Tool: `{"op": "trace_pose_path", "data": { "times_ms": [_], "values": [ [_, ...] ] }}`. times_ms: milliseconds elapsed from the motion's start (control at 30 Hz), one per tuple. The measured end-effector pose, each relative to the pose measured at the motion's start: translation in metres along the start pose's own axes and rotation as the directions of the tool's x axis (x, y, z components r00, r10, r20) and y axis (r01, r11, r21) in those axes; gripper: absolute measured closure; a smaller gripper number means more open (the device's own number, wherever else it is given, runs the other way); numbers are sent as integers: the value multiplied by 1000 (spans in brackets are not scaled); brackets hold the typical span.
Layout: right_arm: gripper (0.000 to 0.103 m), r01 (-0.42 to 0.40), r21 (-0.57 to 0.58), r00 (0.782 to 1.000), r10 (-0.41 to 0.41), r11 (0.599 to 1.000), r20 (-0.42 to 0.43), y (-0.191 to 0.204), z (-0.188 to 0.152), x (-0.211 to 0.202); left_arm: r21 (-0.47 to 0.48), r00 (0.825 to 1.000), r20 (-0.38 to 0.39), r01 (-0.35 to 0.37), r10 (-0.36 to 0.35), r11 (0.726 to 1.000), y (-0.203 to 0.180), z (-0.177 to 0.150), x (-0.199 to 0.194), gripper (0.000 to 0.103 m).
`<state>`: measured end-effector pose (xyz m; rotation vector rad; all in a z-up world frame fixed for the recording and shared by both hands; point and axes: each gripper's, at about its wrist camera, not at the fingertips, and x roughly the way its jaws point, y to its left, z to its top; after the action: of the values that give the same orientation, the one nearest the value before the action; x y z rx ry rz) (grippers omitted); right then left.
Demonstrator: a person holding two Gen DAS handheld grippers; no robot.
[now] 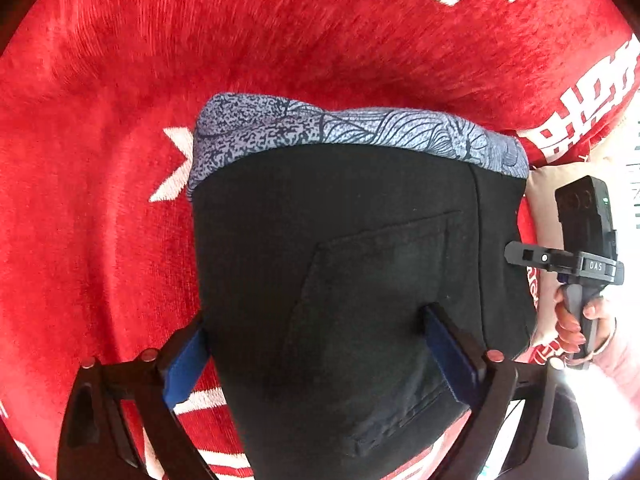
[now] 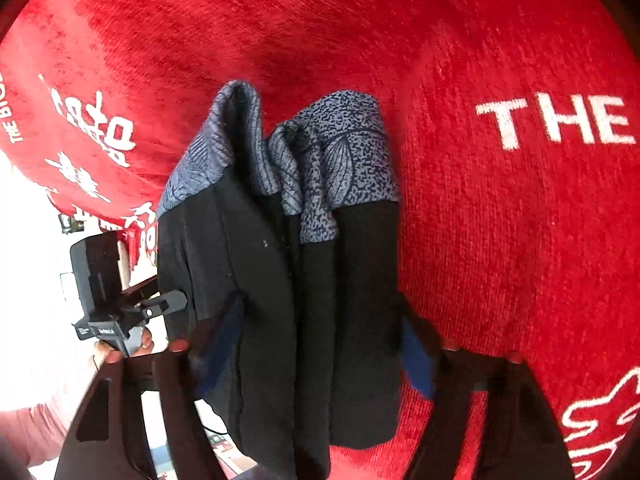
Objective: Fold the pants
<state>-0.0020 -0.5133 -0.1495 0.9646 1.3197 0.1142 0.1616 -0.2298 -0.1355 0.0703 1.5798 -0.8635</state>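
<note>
the black fabric pants with a grey-blue leaf-patterned waistband are seen lying folded on the red plush blanket printed with white lettering, the patterned band turned toward twelve o'clock in both wrist views. in the left wrist view the left gripper is spread wide across the bundle, one blue-padded finger at eight o'clock off the cloth's edge, the other at four o'clock resting over the black cloth near the back pocket; nothing is pinched there, as far as can be judged. in the right wrist view the right gripper is set astride the stacked layers, blue pads at seven and four o'clock; the cloth fills the gap, but whether the pads press on it cannot be told, since the pants hide the contact.

the step in hand looks like a grab of the near edge for one more fold. it would be done well if all layers are gathered at once, the two grips are kept level, and the bundle is lifted without the loose waistband folds at twelve o'clock being pulled apart.

around the work, a beige cushion is glimpsed at three o'clock in the left view, just beyond the pants. the plush pile may drag on the cloth, and the other tool with the person's hand sits close at the bundle's side, so crowding is the likely hindrance.
</note>
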Motion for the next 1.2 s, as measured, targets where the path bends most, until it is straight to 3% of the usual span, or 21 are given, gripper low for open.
{"op": "trace_pose_path", "data": {
  "times_ms": [67, 267, 600, 900, 1200],
  "values": [
    [53, -22, 1, 1000, 22, 1000, 12, 4, -1, -3, 11, 999, 22, -25, 25, 1000, -7, -2, -4, 11],
    [60, -57, 17, 997, 55, 998, 58, 9, -6, -14, -27, 996, 82, -28, 31, 999, -15, -8, -27, 25],
    [61, -141, 8, 988, 140, 990, 66, 23, -35, -47, -23, 989, 136, -54, 57, 998, -45, -33, -64, 25],
    [61, -145, -59, 988, 148, 988, 48, 49, -81, -63, -39, 979, 175, -97, 103, 995, -64, -91, -91, 25],
    [61, -110, -30, 993, 111, 994, 39, 33, -144, -48, -55, 984, 147, -91, 98, 994, -54, -154, -67, 25]
  ]
}}
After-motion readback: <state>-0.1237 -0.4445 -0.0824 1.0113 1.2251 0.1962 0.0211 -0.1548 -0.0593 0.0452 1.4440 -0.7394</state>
